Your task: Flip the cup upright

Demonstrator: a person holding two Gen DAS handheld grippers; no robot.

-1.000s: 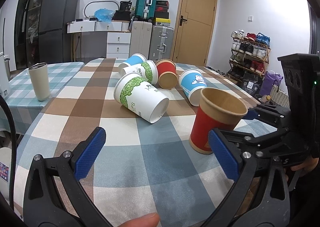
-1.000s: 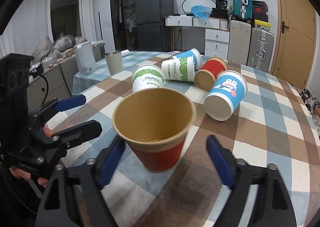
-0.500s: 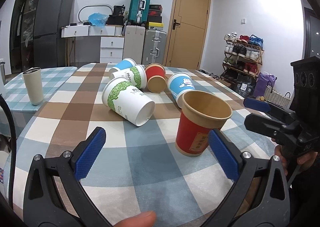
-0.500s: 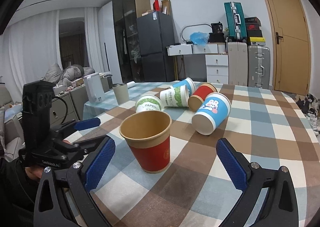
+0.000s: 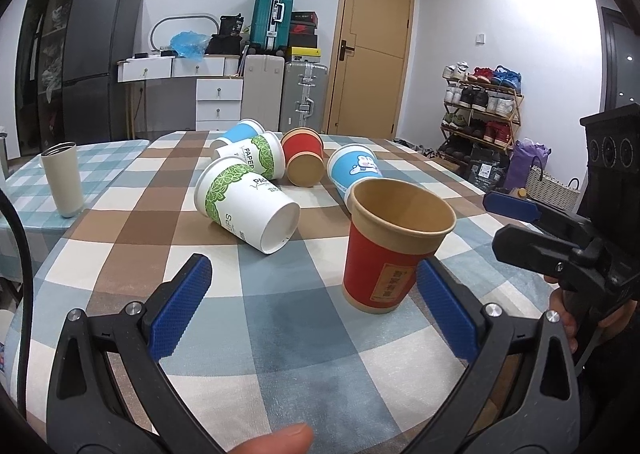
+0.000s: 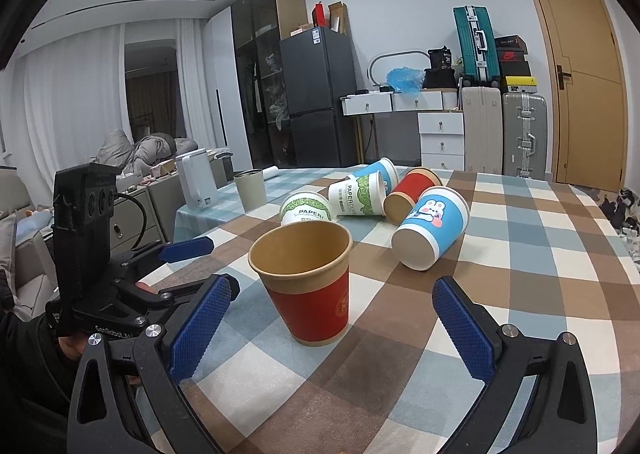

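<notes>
The checked tablecloth (image 5: 132, 230) fills the lower half of both views, its brown, blue and cream squares covering the table. Over its near edge hang the 2 grippers. The left gripper (image 5: 312, 318) has its blue-padded jaws spread wide with nothing between them; in its own view the right-hand pad sits just beside the red cup at about 4 o'clock from it, and whether it touches cannot be told. The right gripper (image 6: 330, 330) is likewise released, jaws far apart; seen from the left wrist view it sits at 3 o'clock (image 5: 516, 221), off the cup and held in a hand.

The red cup (image 6: 310, 286) stands upright on the cloth, mouth up, kraft-brown inside, free of both claws (a yellow label shows on its side in the left view (image 5: 394, 254)).

Behind it, at about 12 o'clock, lie 5 tipped cups. Nearest is a green-leaf cup (image 5: 246, 205) on its side, base toward the left camera. At 1 o'clock from the red cup in the right view lies the blue rabbit cup (image 6: 432, 230). Farther back are a second green-leaf cup (image 5: 256, 157), a second red cup (image 5: 304, 163) and a plain blue cup (image 5: 238, 133), bunched close together.

At 9 o'clock in the left view, a beige tumbler (image 5: 62, 179) stands upright on a neighbouring checked cloth.
</notes>
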